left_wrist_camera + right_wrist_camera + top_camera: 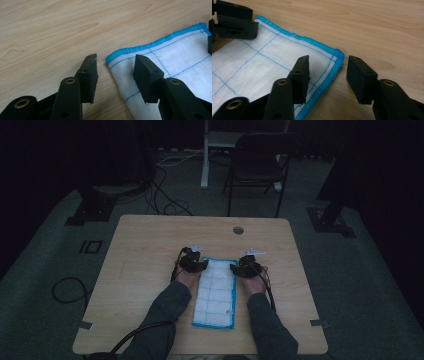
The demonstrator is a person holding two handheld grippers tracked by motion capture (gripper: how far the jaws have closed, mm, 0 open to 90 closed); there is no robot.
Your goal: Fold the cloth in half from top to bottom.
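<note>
Near edge of the table (125, 330): both our forearms come in from below, one on each side of the cloth (216, 292), which lies flat and folded into a long strip running from close to us toward the middle of the board. The cloth is white with a blue stitched grid and a blue hem; its near short edge stops short of the table's front edge, leaving bare wood there.

Left gripper (194, 262) sits at the far left corner of the cloth. In the left gripper view the left gripper (115, 72) has its jaws wide apart, one over bare wood, the other over the cloth (175, 60), with the folded corner lying loose between them. The pads do not press on it.

Right gripper (245, 266) sits at the far right corner. In the right gripper view the right gripper (327, 72) also stands open, one jaw above the cloth (262, 62), the other past the hem over the table (374, 30). Nothing is clamped. The left gripper's black body shows at the upper left, at the far corner of the same short edge.

Beyond the grippers we have open wood up to the far edge, broken by a round cable hole (238, 230). Wide bare margins to the left and right of the cloth. Behind the table, on the dark floor, a chair (257, 165).
</note>
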